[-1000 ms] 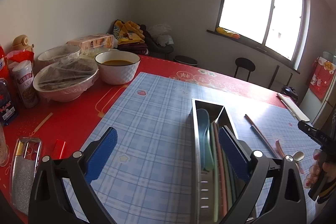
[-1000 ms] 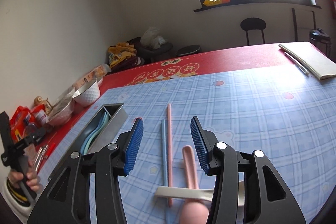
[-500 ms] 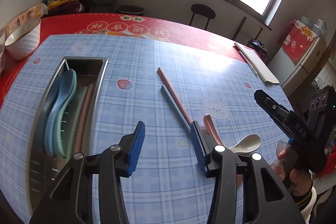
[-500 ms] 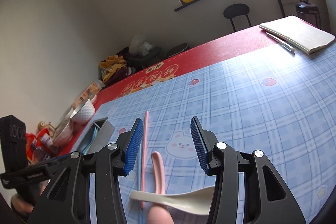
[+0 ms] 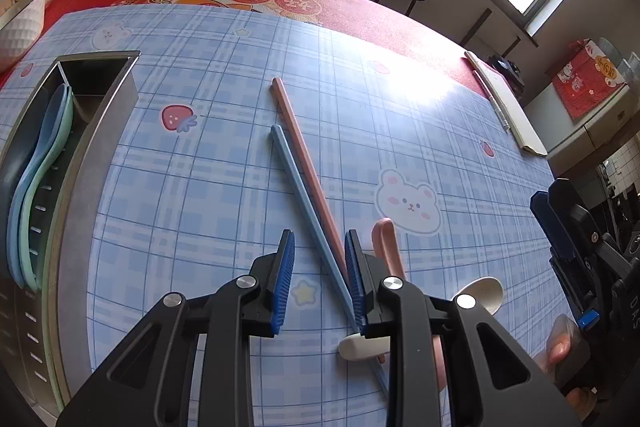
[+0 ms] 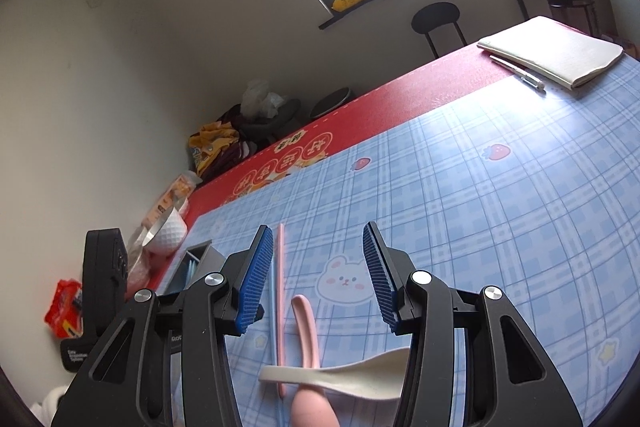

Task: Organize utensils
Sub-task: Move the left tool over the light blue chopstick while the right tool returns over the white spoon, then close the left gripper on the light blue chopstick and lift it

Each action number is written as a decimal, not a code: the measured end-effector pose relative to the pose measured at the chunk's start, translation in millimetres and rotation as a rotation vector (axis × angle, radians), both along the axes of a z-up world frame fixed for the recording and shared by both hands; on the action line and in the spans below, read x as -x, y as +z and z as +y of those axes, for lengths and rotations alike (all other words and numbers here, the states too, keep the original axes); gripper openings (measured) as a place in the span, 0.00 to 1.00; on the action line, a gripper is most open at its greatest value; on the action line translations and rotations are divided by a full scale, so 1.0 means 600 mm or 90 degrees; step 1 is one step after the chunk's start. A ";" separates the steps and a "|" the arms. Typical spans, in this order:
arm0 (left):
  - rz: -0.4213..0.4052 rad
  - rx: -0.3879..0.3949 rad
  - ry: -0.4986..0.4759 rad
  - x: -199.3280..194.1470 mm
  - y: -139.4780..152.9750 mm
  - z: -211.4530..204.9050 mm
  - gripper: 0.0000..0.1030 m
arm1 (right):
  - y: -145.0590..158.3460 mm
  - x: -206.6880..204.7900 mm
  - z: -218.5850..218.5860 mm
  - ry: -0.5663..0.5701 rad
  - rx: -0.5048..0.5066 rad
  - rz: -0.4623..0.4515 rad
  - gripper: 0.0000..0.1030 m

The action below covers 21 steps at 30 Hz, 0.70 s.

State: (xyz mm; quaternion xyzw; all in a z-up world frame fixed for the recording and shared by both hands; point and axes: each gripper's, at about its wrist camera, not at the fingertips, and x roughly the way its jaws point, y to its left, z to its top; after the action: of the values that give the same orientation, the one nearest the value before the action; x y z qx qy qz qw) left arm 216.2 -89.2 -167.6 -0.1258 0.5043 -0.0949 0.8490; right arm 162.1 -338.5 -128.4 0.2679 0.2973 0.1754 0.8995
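Spoons lay in the tray (image 5: pixel 96 131), while two chopsticks (image 5: pixel 304 163) and two spoons (image 6: pixel 340 375) remained on the mat; the left gripper (image 5: pixel 320 279) was closing around the blue chopstick, the right gripper (image 6: pixel 316 275) gaped empty.

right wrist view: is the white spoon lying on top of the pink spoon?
Yes. The white spoon lies crosswise over the pink spoon, its handle covering part of the pink one.

Blue plaid mat (image 5: pixel 208 187) on red tablecloth (image 5: pixel 360 11); pink chopstick (image 5: pixel 298 151), light-blue chopstick (image 5: pixel 296 183), pink spoon (image 6: pixel 306 327), cream spoon (image 6: pixel 356 373).
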 end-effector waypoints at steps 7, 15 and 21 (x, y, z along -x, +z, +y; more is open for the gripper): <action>0.005 -0.022 -0.003 -0.010 -0.007 -0.009 0.15 | -0.002 0.002 -0.008 -0.013 -0.009 0.008 0.45; 0.004 -0.038 -0.015 -0.007 -0.013 -0.021 0.11 | -0.002 -0.002 -0.009 -0.010 -0.012 0.013 0.45; -0.013 -0.084 -0.029 -0.005 -0.009 -0.031 0.08 | -0.003 -0.001 -0.011 -0.012 -0.016 0.020 0.45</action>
State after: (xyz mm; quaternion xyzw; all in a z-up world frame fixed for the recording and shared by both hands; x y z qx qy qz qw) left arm 219.1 -107.6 -172.9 -0.0571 0.5038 -0.0818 0.8580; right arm 162.9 -344.8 -130.1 0.2848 0.3064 0.1662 0.8930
